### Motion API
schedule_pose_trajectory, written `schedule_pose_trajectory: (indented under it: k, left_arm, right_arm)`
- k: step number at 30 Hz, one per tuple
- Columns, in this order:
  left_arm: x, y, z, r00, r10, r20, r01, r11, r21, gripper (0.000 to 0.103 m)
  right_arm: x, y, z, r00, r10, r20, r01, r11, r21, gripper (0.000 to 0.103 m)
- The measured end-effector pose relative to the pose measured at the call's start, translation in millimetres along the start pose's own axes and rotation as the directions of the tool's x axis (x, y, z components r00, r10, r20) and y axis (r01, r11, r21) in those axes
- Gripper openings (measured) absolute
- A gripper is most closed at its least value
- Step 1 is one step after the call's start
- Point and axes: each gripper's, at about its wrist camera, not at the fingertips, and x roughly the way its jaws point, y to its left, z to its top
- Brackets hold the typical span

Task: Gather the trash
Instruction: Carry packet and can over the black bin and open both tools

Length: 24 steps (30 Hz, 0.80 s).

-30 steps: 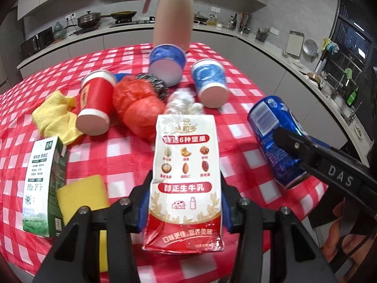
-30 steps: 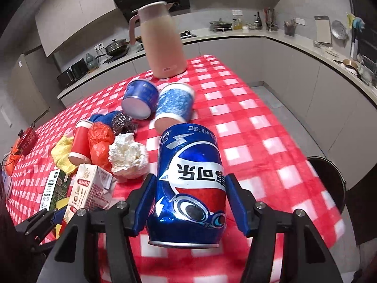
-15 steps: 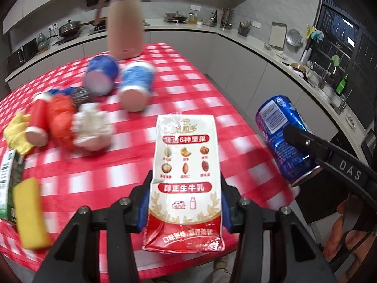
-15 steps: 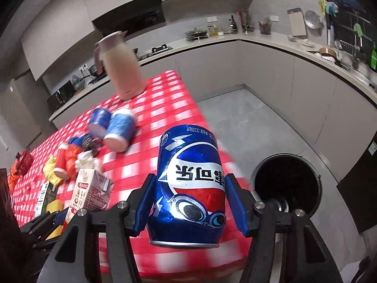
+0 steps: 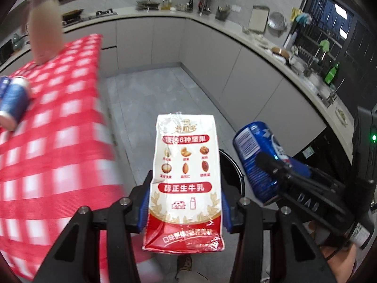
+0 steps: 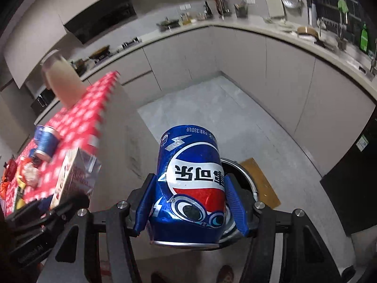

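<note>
Carrying two pieces of rubbish off the table at once, the person holds the left gripper point(image 5: 186, 208) clamped on a red-and-white nut milk carton point(image 5: 185, 179) and the right gripper point(image 6: 190, 206) clamped on a dented blue Pepsi can point(image 6: 189, 184), each squeezed between blue finger pads point(image 6: 235, 202). Both loads hang in the air over the grey kitchen floor point(image 6: 212, 108). Directly beyond and below the can, partly hidden by it, sits a round black trash bin point(image 6: 247, 176); from the left gripper the bin's dark rim point(image 5: 232, 176) peeks out just behind the carton's right edge. The red-checked table point(image 5: 54, 141) lies off to the left of both grippers, where blue paper cups point(image 5: 13, 103) and a pink thermos jug point(image 5: 44, 30) remain, blurred.

The step in hand appears to be the carry to the bin, close to its end. The release seems to come next: each gripper likely needs to sit squarely above the bin's mouth before its fingers part, and the can looks better lined up than the carton. With the two loads side by side, dropping one at a time may keep them from knocking each other off the rim. More trash on the table suggests further trips.
</note>
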Motion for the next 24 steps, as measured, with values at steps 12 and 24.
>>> schedule_pose_trajectory:
  k: [12,24]
  left_arm:
    - [106,-13,-18,0.981,0.117,-0.152,-0.128,0.99,-0.064,0.05]
    - [93,-14,-4,0.976,0.185,-0.114,-0.197,0.975,-0.102,0.074]
  right_arm:
    - [101,-68,-15,0.98,0.035,-0.195,-0.045,0.998,-0.044,0.061]
    - [107,-88,1,0.987,-0.004,-0.163,0.004,1.0,0.0,0.077]
